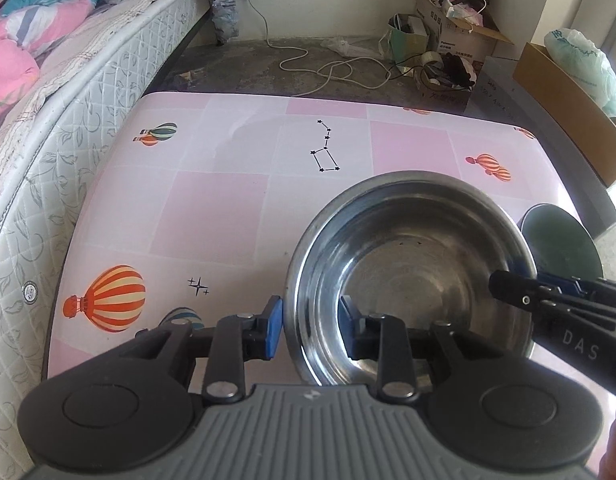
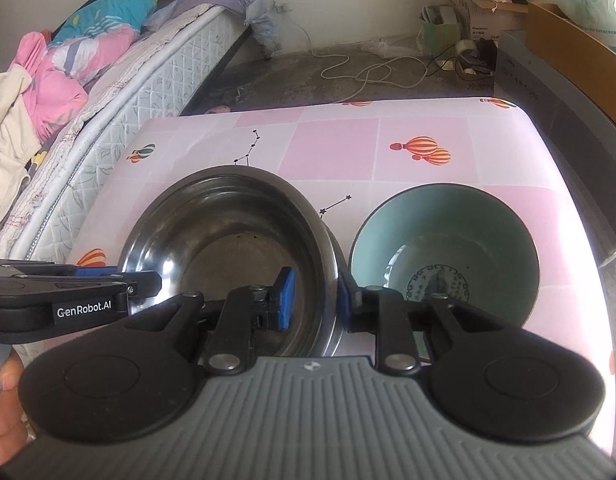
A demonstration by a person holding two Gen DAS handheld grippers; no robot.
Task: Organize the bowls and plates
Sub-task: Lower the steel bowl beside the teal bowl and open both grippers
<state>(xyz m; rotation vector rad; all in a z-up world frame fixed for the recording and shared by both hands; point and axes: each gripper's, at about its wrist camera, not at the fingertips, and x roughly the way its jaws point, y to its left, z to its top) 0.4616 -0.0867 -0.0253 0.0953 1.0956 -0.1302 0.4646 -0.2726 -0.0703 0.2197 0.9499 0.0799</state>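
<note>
Pink balloon-print surface beside bed; boxes, cable on floor. Steel bowl sits on surface, teal bowl just right of it. Left claw straddles steel bowl's left rim, pads apart from it. Right claw narrow, pinching right rim.

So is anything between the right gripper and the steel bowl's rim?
Nothing visible. The right gripper already straddles the steel bowl's rim, one finger inside, the other outside in the narrow space beside the teal bowl.
</note>
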